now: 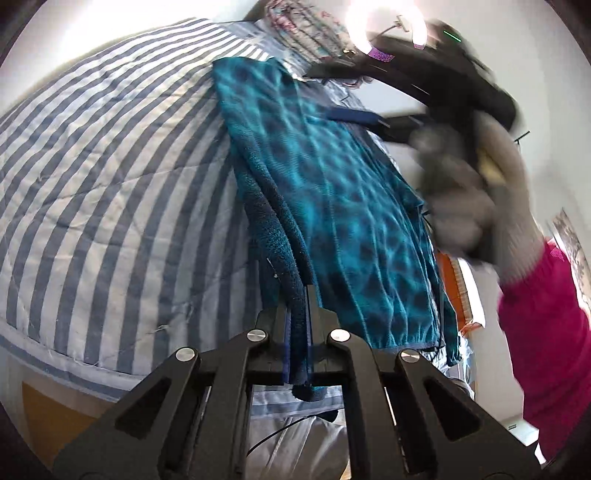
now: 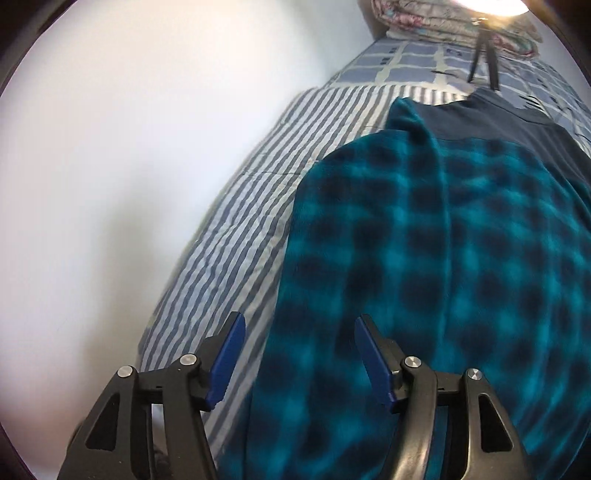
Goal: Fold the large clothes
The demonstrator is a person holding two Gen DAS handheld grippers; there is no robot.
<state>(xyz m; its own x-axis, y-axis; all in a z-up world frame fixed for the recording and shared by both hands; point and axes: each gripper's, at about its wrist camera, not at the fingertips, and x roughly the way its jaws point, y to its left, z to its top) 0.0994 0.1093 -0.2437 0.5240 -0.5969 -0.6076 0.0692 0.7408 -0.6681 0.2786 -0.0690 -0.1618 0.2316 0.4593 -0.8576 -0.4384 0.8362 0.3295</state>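
A: What is the garment made of?

B: One fleece garment [image 1: 332,206], teal with a dark blurred check, soft and nubbly. It lies lengthwise on the bed, over a striped quilt [image 1: 110,177]. Its near edge is folded over into a thick roll that shows a darker navy pile.

A: And the quilt?

B: Stitched cotton by the look, blue-grey and white stripes, with puckered seams. Farther up the bed lies a sheet with blue squares [image 2: 413,59], and a floral bundle of bedding [image 2: 443,22] sits at the head.

A: How do the grippers stand?

B: Two of them, black, with silver pivot screws. The left hand-held gripper [image 1: 307,295] is clamped on the rolled near edge of the fleece; the cloth runs between its fingers and a tuft hangs out below. The right hand-held gripper [image 2: 300,354] stands wide apart with nothing between its two blue pads [image 2: 225,365]; it hangs above the fleece where it meets the quilt.

A: Any person visible?

B: In the left wrist view, a blurred gloved hand [image 1: 461,206] on the other gripper's body, with a magenta sleeve [image 1: 543,332] behind it.
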